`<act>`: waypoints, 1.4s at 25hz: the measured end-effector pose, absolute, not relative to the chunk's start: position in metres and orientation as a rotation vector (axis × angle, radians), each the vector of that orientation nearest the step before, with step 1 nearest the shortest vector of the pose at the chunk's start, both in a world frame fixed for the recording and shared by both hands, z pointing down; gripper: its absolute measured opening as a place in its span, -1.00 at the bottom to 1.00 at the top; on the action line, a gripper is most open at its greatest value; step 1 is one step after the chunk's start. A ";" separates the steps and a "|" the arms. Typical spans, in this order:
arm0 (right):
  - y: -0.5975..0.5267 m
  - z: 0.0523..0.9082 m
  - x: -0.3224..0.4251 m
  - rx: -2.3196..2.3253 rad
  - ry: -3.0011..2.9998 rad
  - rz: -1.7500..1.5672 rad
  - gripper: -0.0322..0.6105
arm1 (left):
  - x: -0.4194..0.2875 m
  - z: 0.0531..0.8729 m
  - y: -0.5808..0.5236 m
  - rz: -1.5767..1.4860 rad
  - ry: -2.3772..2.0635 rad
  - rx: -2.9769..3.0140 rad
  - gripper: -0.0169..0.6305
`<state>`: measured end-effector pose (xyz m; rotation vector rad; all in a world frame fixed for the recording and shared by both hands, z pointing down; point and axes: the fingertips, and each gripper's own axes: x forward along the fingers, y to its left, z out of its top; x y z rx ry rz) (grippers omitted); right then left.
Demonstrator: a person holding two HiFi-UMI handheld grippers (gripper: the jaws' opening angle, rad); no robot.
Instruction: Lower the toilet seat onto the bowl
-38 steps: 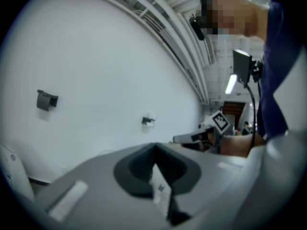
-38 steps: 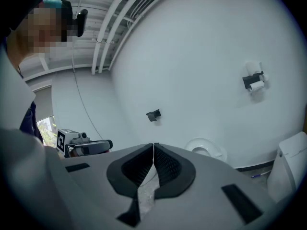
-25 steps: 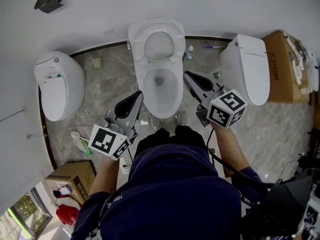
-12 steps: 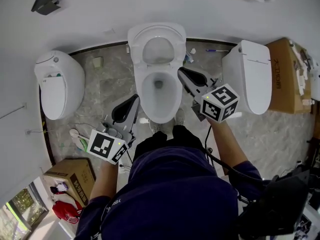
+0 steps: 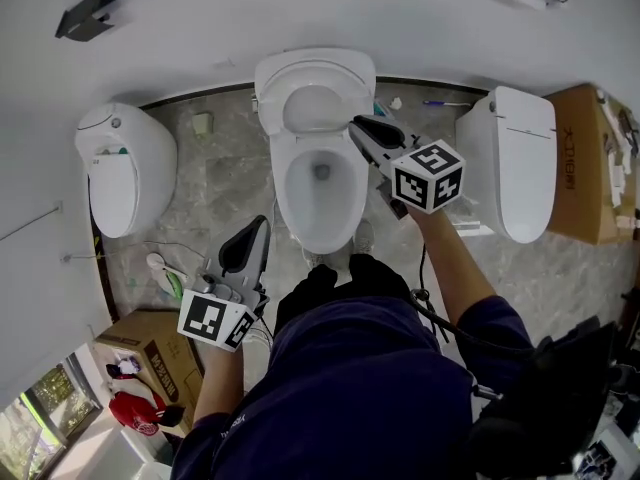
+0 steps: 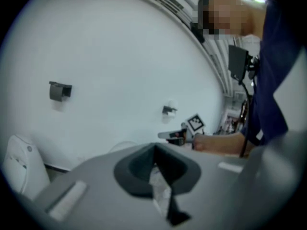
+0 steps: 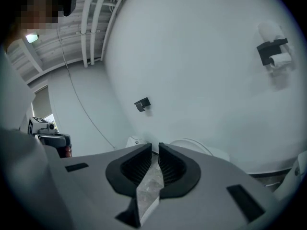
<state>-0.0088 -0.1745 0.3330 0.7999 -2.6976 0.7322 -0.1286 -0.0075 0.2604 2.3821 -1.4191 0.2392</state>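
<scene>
Two jaw pairs, we are keeping both clenched, empty. Right gripper [image 5: 357,125] hovering just beside raised toilet seat [image 5: 315,80]; left gripper [image 5: 260,224] low beside bowl [image 5: 318,218]. Seat leaning upright at wall [image 5: 300,8]; whole lowering remaining, we are judging.

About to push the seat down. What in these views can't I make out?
1. Contact: in the head view the right tool overlaps the edge of the raised seat; touching or short of it, unclear.
2. Hinge: hidden behind the seat, head view.
3. Bowl: covered by the tool's own body in the right gripper view.
4. Left gripper view: blurred, and the left tool blocks the toilet.
</scene>
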 end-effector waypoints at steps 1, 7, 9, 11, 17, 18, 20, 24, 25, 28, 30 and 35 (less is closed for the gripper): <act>-0.181 0.338 -0.008 0.796 -2.692 0.733 -0.87 | -0.127 0.262 -0.008 0.244 -1.427 2.372 -0.94; -0.211 0.368 -0.009 0.749 -2.657 0.736 -0.64 | -0.121 0.270 -0.012 0.275 -1.461 2.319 -0.94; -0.221 0.378 -0.009 0.741 -2.645 0.725 -0.62 | -0.119 0.272 -0.012 0.287 -1.473 2.301 -0.94; -0.230 0.389 -0.010 0.732 -2.630 0.717 -0.59 | -0.117 0.274 -0.012 0.296 -1.483 2.283 -0.94; -0.257 0.426 -0.008 0.717 -2.569 0.676 -0.51 | -0.108 0.282 -0.014 0.329 -1.491 2.248 -0.94; -0.261 0.432 -0.008 0.719 -2.560 0.678 -0.50 | -0.107 0.283 -0.013 0.336 -1.492 2.244 -0.94; -0.269 0.441 -0.007 0.727 -2.544 0.678 -0.49 | -0.106 0.285 -0.013 0.342 -1.495 2.235 -0.94; -0.285 0.457 -0.004 0.752 -2.514 0.638 -0.44 | -0.105 0.288 -0.011 0.349 -1.498 2.221 -0.94; -0.289 0.460 -0.004 0.755 -2.507 0.625 -0.43 | -0.106 0.289 -0.010 0.351 -1.499 2.218 -0.94; -0.299 0.469 -0.005 0.747 -2.492 0.615 -0.41 | -0.106 0.291 -0.008 0.352 -1.505 2.201 -0.94; -0.306 0.475 -0.005 0.737 -2.480 0.605 -0.39 | -0.106 0.292 -0.007 0.353 -1.509 2.191 -0.94; -0.321 0.491 -0.008 0.723 -2.449 0.581 -0.39 | -0.112 0.299 -0.004 0.360 -1.522 2.161 -0.94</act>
